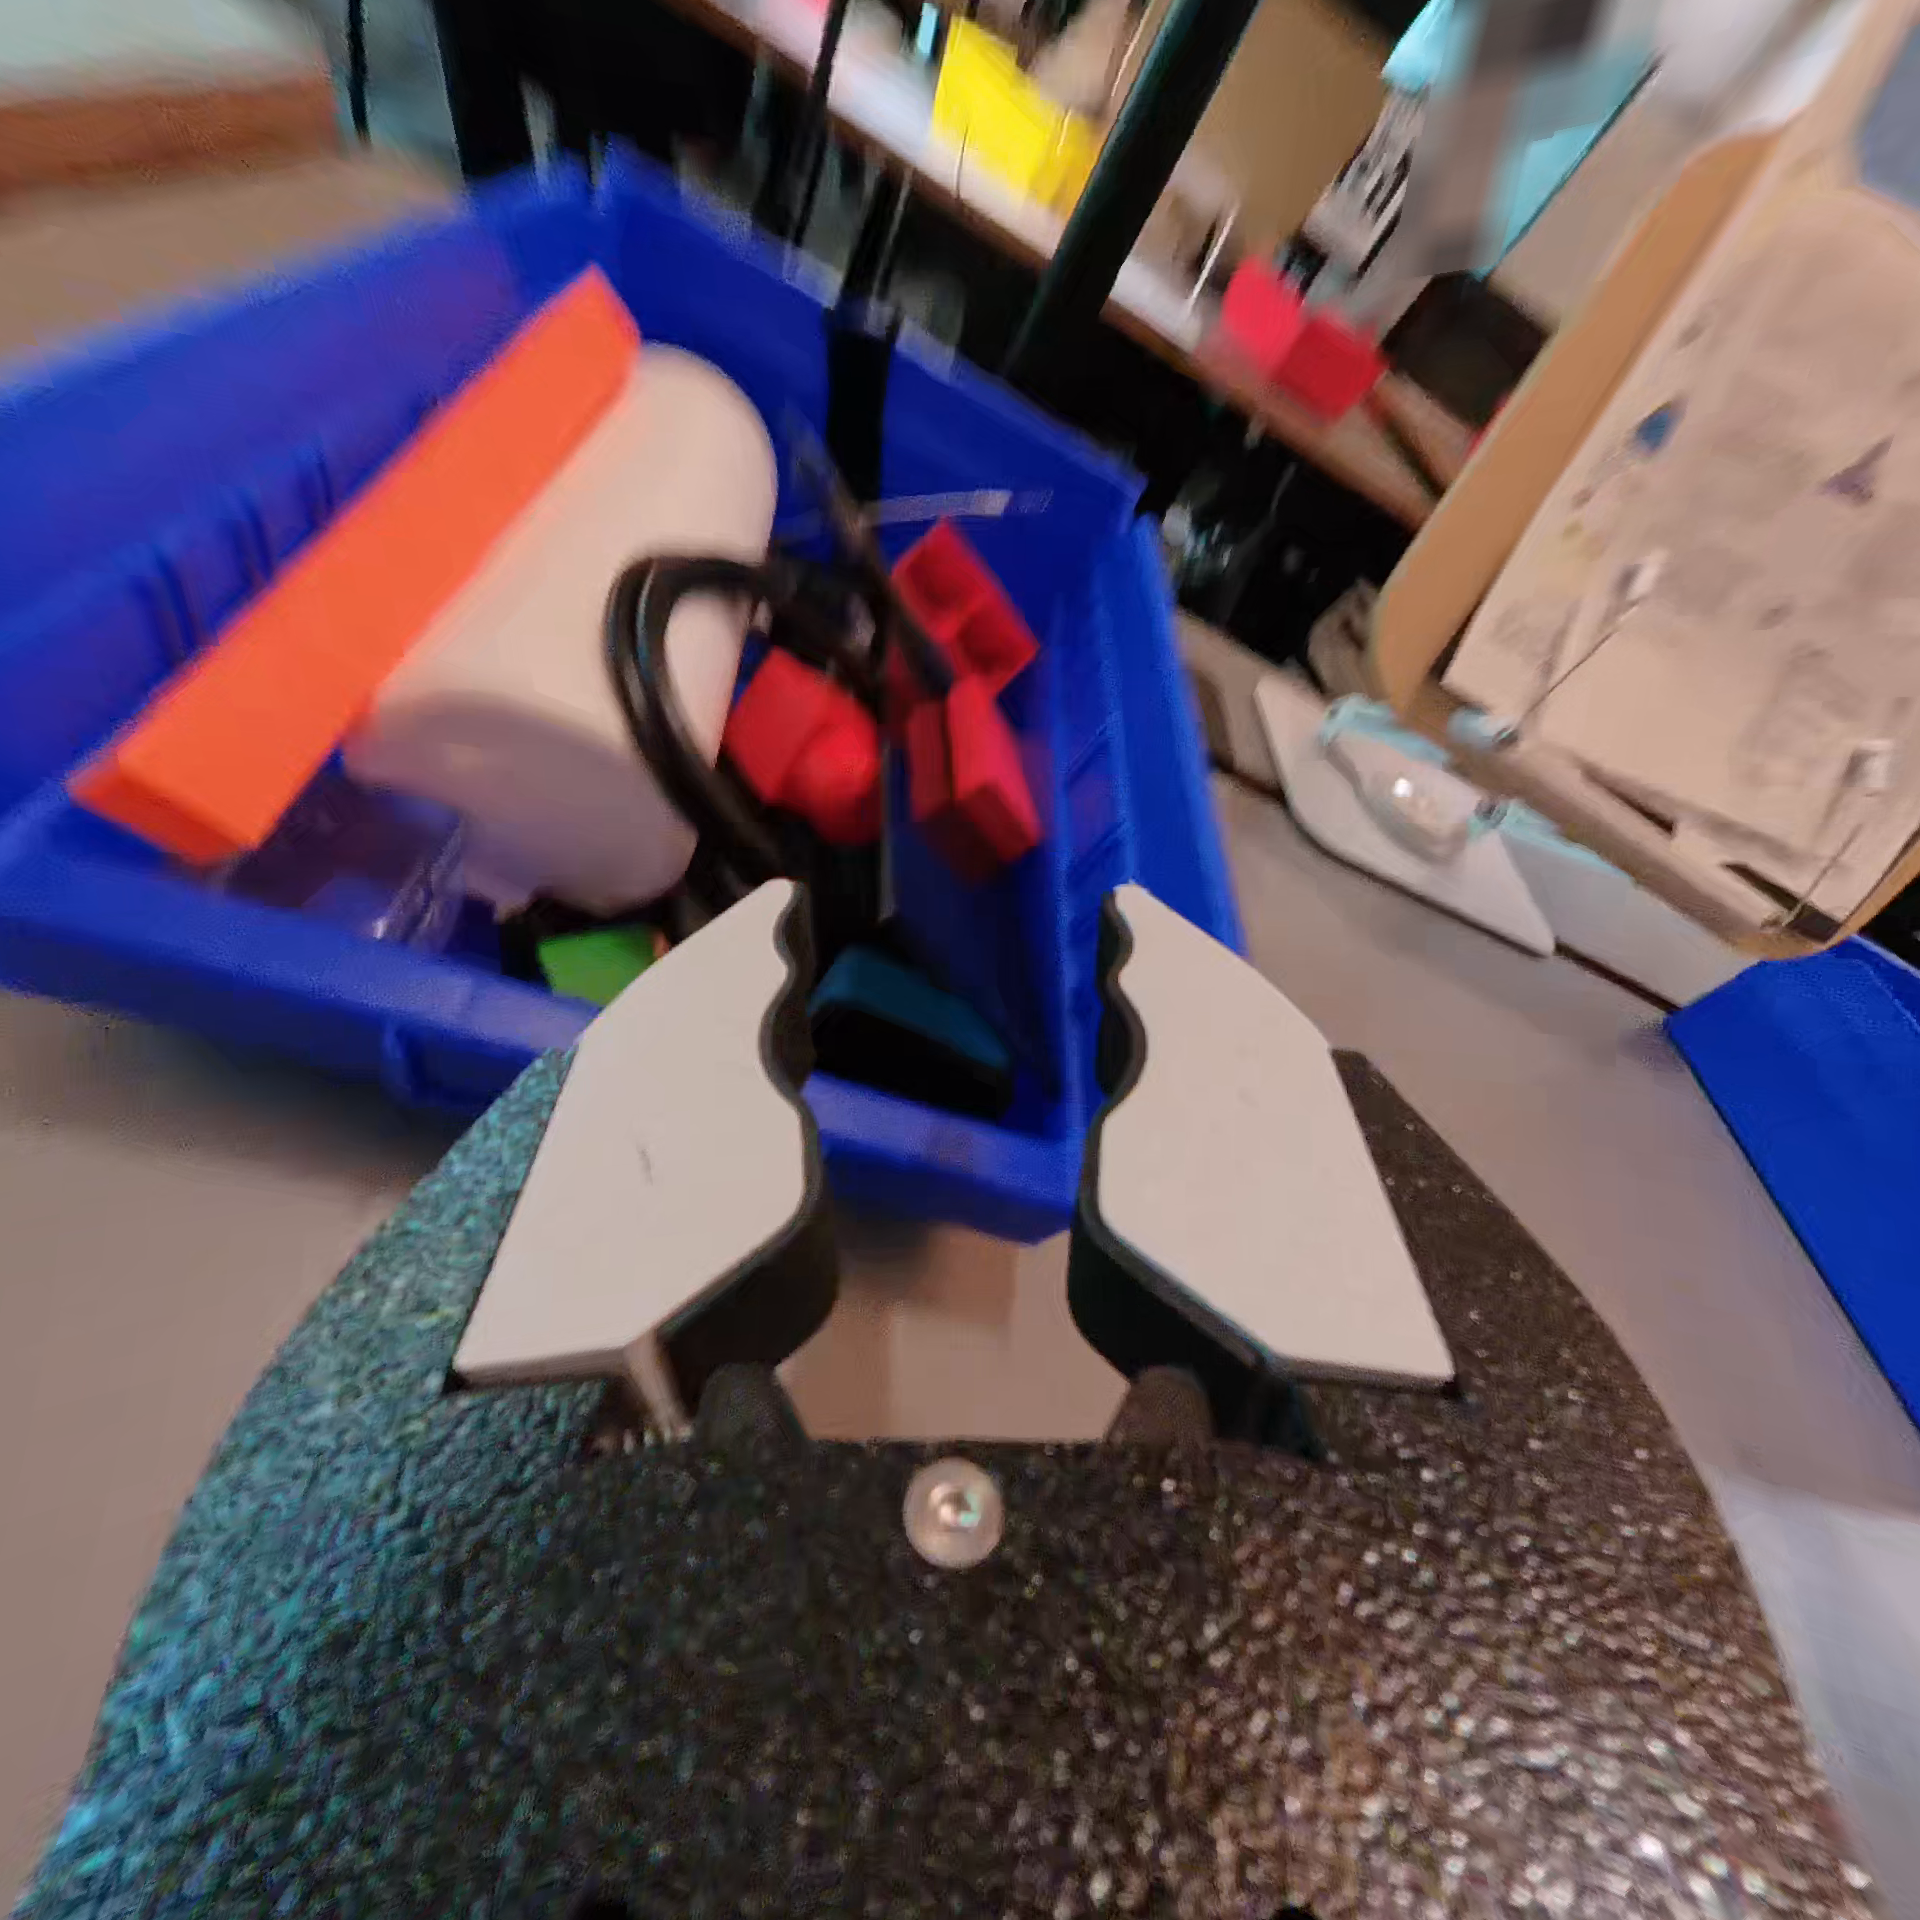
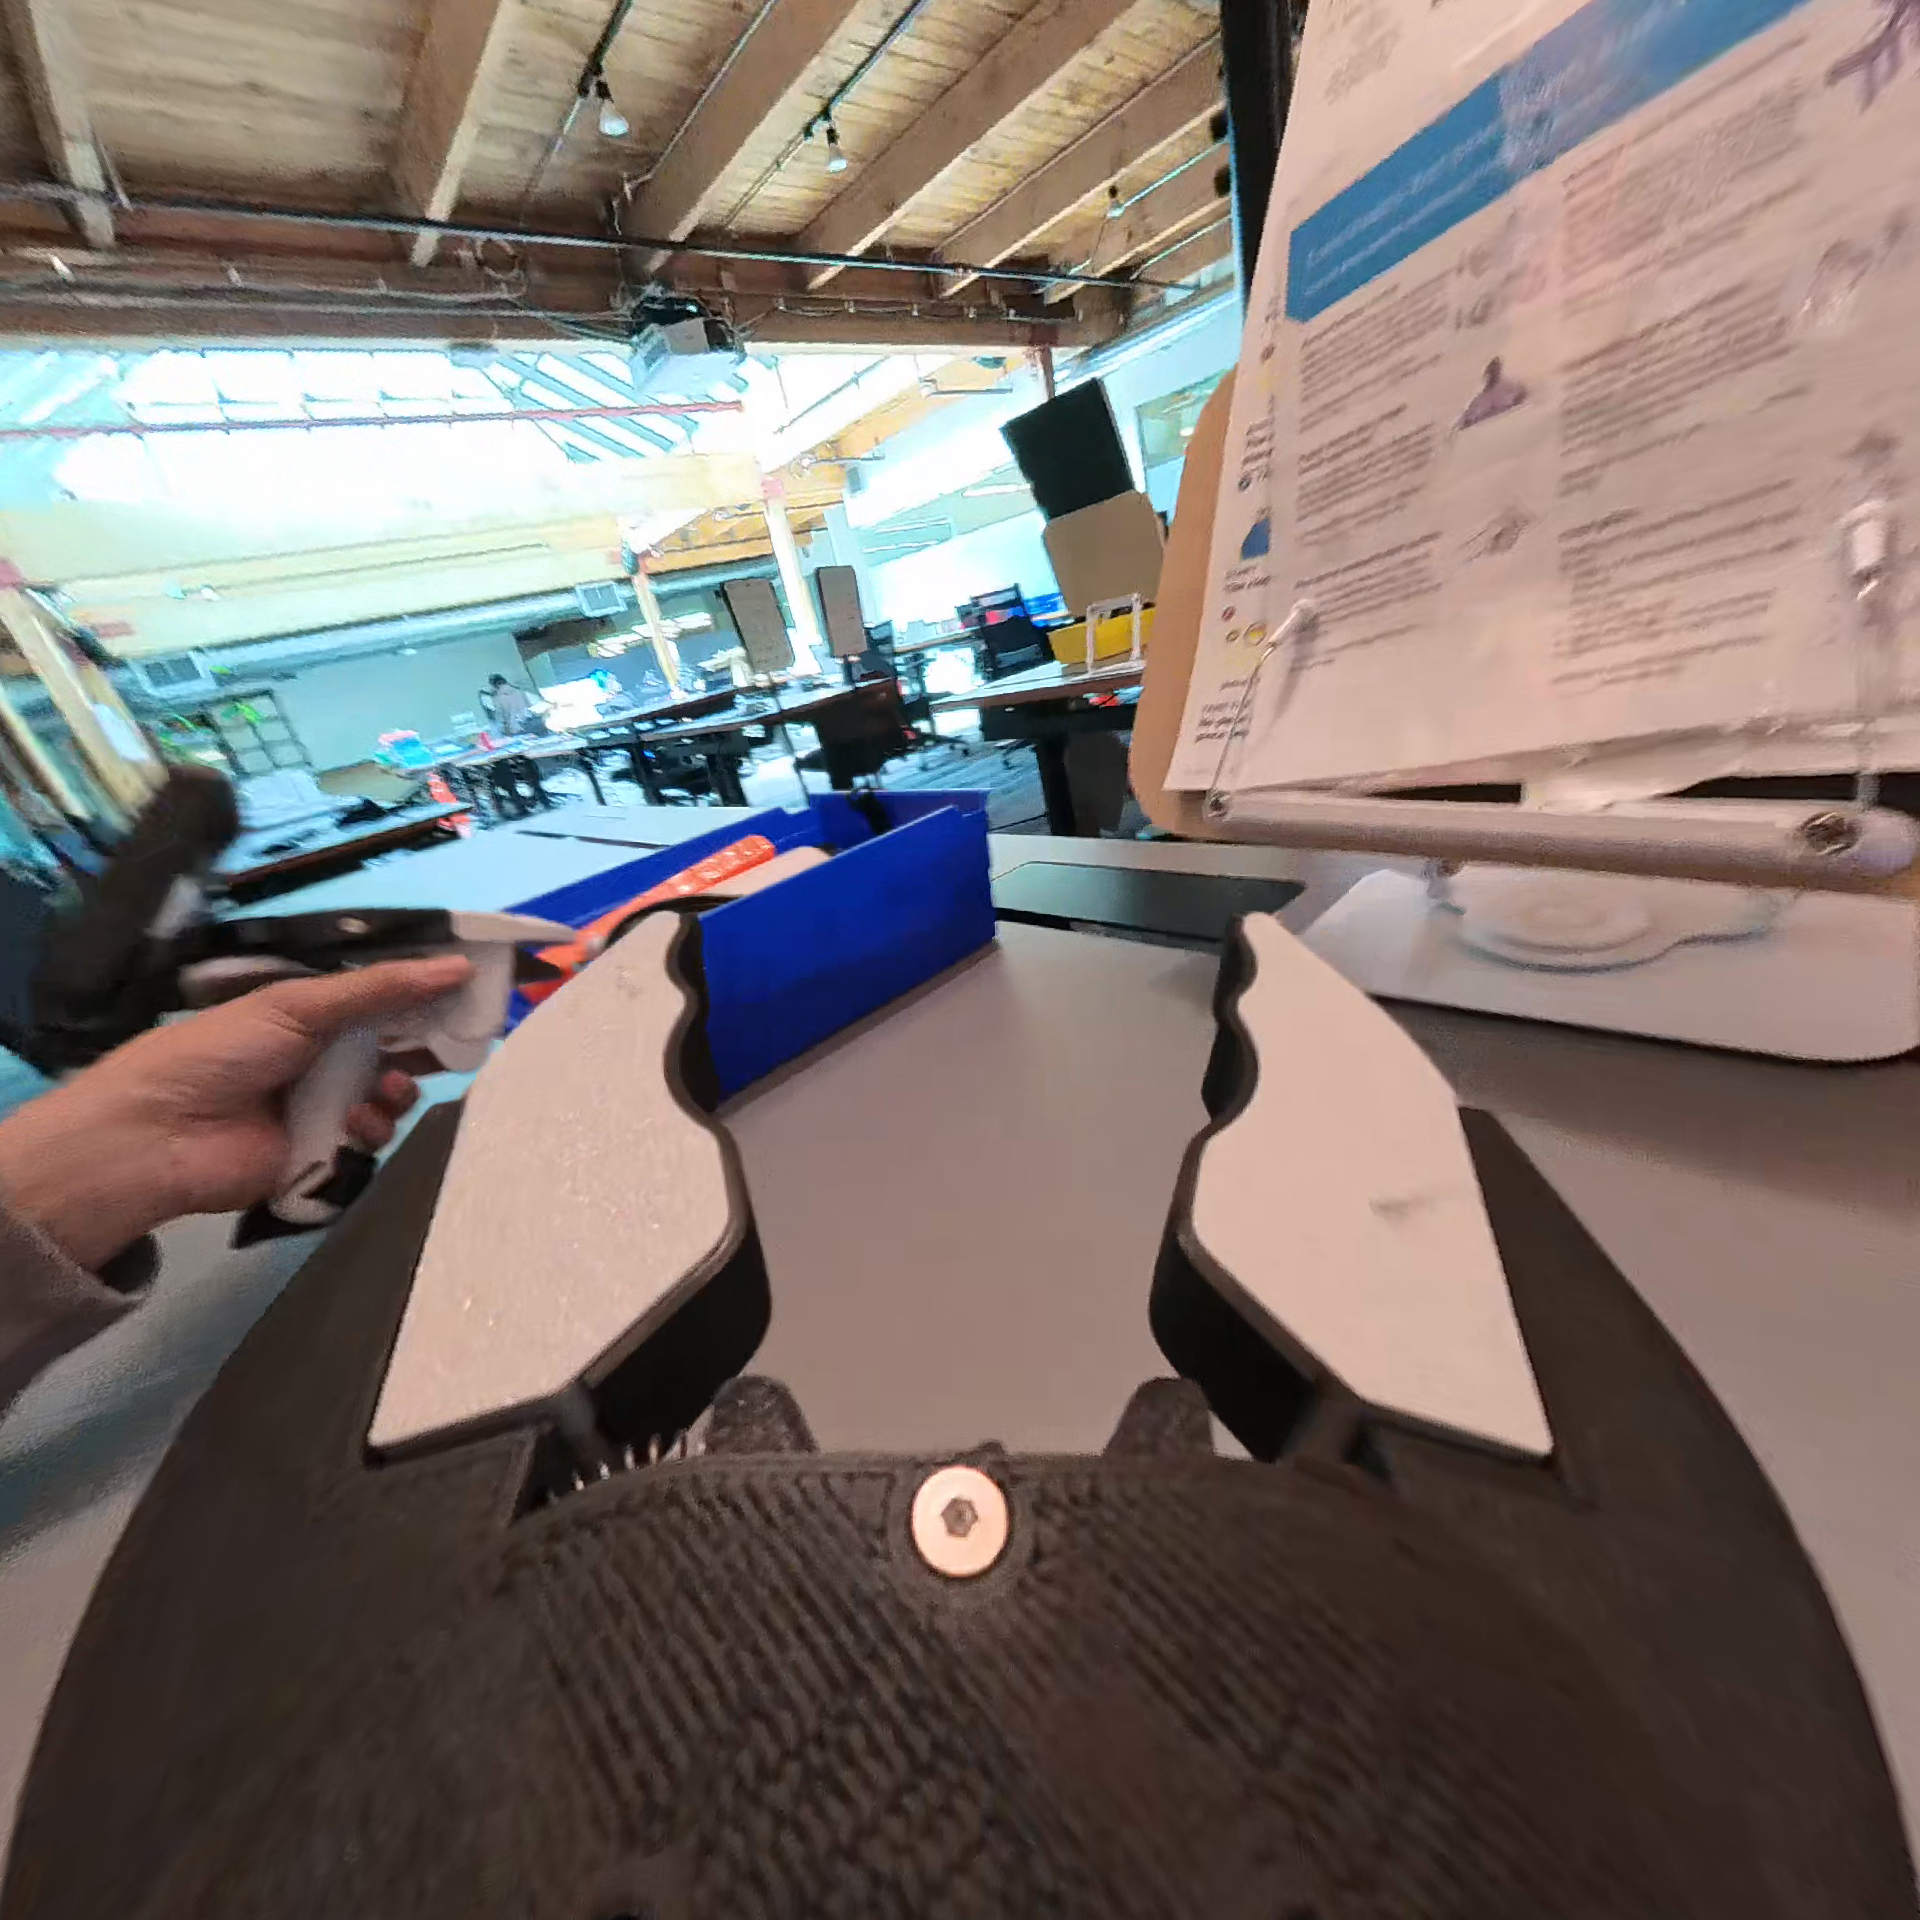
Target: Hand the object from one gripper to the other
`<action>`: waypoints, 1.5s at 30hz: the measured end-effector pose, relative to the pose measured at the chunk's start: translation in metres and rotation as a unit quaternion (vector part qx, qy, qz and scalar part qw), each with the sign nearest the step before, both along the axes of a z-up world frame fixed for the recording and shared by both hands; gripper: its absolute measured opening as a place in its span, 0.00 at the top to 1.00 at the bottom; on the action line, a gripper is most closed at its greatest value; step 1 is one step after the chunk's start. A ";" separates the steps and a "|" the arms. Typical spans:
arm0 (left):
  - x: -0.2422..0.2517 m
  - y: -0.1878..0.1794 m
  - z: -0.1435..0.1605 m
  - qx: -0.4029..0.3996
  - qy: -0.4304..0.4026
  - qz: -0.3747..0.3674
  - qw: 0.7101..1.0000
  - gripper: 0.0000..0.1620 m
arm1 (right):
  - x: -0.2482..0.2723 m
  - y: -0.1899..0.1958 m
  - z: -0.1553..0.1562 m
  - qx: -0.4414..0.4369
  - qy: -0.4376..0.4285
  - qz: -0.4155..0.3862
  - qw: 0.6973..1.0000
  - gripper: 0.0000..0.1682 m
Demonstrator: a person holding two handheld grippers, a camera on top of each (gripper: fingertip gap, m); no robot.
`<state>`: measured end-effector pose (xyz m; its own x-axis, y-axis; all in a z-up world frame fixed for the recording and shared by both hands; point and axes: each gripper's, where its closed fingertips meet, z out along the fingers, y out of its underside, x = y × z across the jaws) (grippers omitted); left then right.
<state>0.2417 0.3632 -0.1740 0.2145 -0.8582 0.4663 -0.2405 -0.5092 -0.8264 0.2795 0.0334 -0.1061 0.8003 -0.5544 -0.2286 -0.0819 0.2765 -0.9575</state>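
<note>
My left gripper (image 1: 951, 935) is open and empty, its fingertips over the near rim of a blue bin (image 1: 260, 987). The bin holds an orange bar (image 1: 364, 582), a white roll (image 1: 582, 644), black cable (image 1: 655, 707), red blocks (image 1: 966, 665), a green piece (image 1: 597, 961) and a dark teal object (image 1: 894, 1013). My right gripper (image 2: 961, 945) is open and empty above the grey table (image 2: 935, 1195). In the right wrist view the blue bin (image 2: 852, 935) stands ahead to the left, and a hand (image 2: 187, 1091) holds the left gripper's handle at the far left.
A document stand (image 2: 1558, 416) with a printed sheet on a white base (image 2: 1610, 977) stands at the right. A second blue bin's corner (image 1: 1818, 1091) shows at the right in the left wrist view. Shelves with yellow and red items lie behind. A person sits at far left.
</note>
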 end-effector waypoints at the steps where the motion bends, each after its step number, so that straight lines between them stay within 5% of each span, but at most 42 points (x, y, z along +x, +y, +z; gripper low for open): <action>1: 0.001 0.001 -0.009 -0.025 0.018 -0.008 0.999 0.70 | -0.004 0.003 -0.001 0.009 0.009 0.015 1.000 0.45; 9: 0.015 -0.003 -0.017 -0.024 0.024 -0.056 0.998 0.94 | -0.013 -0.001 -0.015 -0.017 -0.014 0.011 1.000 0.47; 13: 0.017 -0.008 -0.010 -0.034 -0.004 -0.072 0.997 0.97 | -0.016 0.001 -0.013 -0.020 -0.020 0.017 0.999 0.48; 23: -0.009 0.002 0.065 0.236 -0.103 -0.025 0.966 0.98 | -0.024 0.005 -0.007 0.019 -0.012 0.055 0.998 0.49; 27: -0.023 -0.017 0.106 0.240 -0.183 -0.066 0.951 0.98 | -0.032 0.006 0.004 0.074 -0.001 0.102 0.992 0.53; 31: -0.030 -0.060 0.129 0.173 -0.260 -0.191 0.931 0.98 | -0.036 0.006 0.005 0.087 0.014 0.138 0.986 0.51; 33: -0.034 -0.089 0.127 0.129 -0.276 -0.306 0.902 0.98 | -0.042 0.003 0.013 0.111 0.024 0.179 0.977 0.47; 36: -0.045 -0.126 0.111 0.064 -0.261 -0.460 0.847 0.98 | -0.050 -0.009 0.017 0.102 0.025 0.244 0.964 0.56; 45: -0.061 -0.209 0.065 0.085 -0.226 -0.666 0.706 0.98 | -0.045 -0.033 -0.013 -0.063 -0.037 0.219 0.973 0.64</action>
<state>0.1804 0.1546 -0.1089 -0.9732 -0.2094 0.0948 -0.1047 0.0365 -0.9938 0.2341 0.0002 -0.1191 0.9776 -0.1768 -0.1144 -0.0957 0.1109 -0.9892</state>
